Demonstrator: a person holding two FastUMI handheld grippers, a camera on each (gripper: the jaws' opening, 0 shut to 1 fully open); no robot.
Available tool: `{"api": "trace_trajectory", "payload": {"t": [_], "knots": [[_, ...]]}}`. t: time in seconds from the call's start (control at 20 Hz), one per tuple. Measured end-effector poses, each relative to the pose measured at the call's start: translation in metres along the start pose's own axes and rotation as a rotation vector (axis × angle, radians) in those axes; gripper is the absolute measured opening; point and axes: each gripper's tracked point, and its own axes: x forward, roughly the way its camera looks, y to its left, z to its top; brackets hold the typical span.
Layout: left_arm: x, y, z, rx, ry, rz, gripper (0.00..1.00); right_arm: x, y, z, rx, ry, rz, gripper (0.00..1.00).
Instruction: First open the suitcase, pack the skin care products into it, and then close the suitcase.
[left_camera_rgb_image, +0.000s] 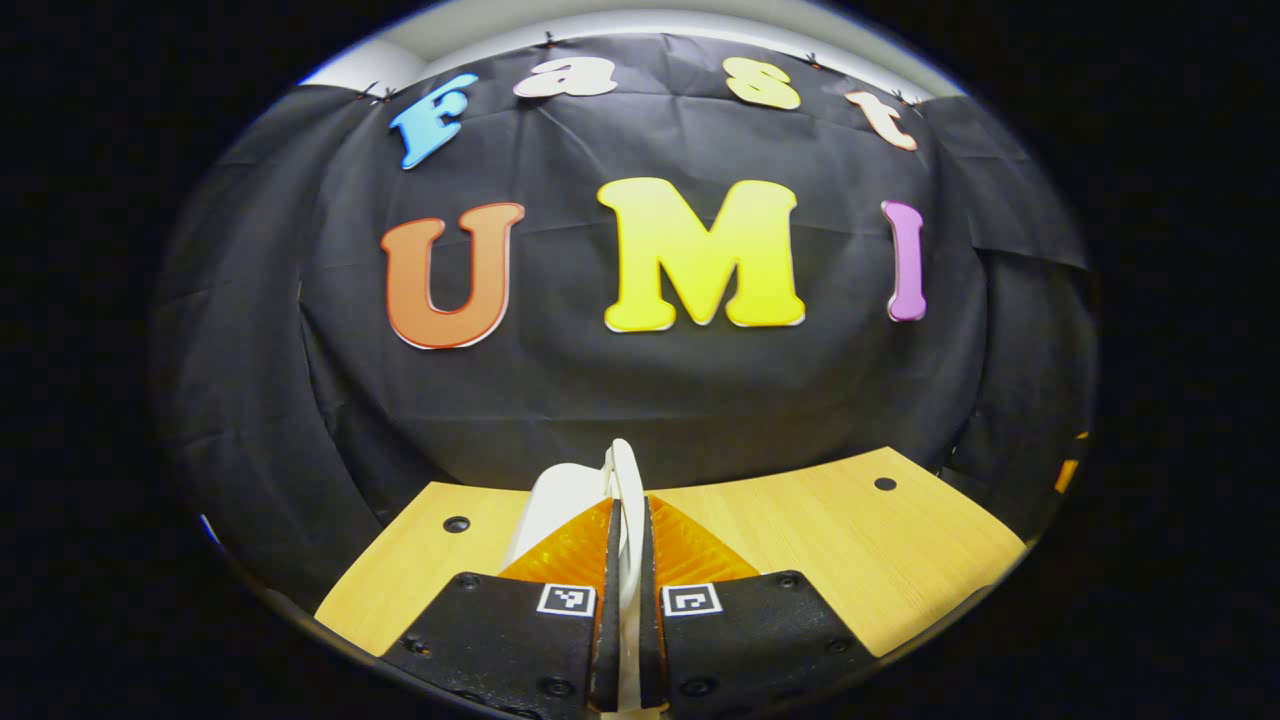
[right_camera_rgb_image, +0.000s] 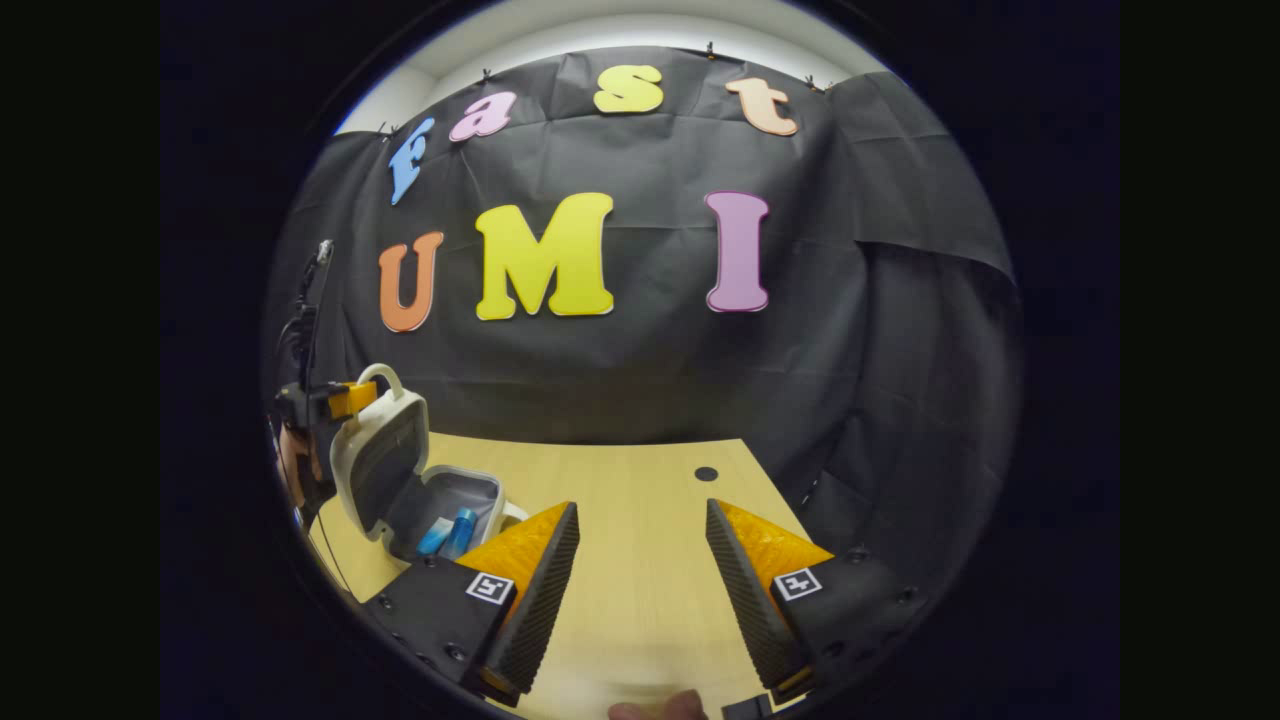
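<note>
suitcase (right_camera_rgb_image: 400, 480): white, lid raised | skin care products (right_camera_rgb_image: 450, 533): blue, inside

Suitcase (right_camera_rgb_image: 400, 480) open on table (right_camera_rgb_image: 640, 520), left of right gripper (right_camera_rgb_image: 640, 560); two products (right_camera_rgb_image: 450, 533) inside

suitcase (right_camera_rgb_image: 400, 480) partly behind fingers (right_camera_rgb_image: 530, 570), products indistinct

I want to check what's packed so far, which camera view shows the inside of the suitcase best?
The right gripper view: the suitcase stands open there, with blue skin care products lying in its grey interior. The left gripper view shows just the white lid edge, pinched between the left hand-held gripper fingers.
</note>
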Motion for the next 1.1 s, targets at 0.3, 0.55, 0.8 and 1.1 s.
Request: {"api": "trace_trajectory", "payload": {"t": [0.3, 0.55, 0.8, 1.1], "knots": [[0.030, -0.099, -0.063, 0.188, 0.089, -0.041, 0.11, -0.006, -0.061, -0.004, -0.008, 0.031, -0.099, 0.76], [0.054, -0.140, -0.144, 0.314, 0.274, -0.053, 0.12, -0.007, -0.109, -0.015, -0.011, 0.077, -0.160, 0.76], [0.066, -0.141, -0.163, 0.376, 0.315, -0.031, 0.17, 0.005, -0.133, -0.023, 0.016, 0.114, -0.179, 0.76], [0.053, -0.158, -0.161, 0.291, 0.341, -0.080, 0.77, 0.033, -0.102, -0.014, -0.022, 0.102, -0.081, 0.76]]}}
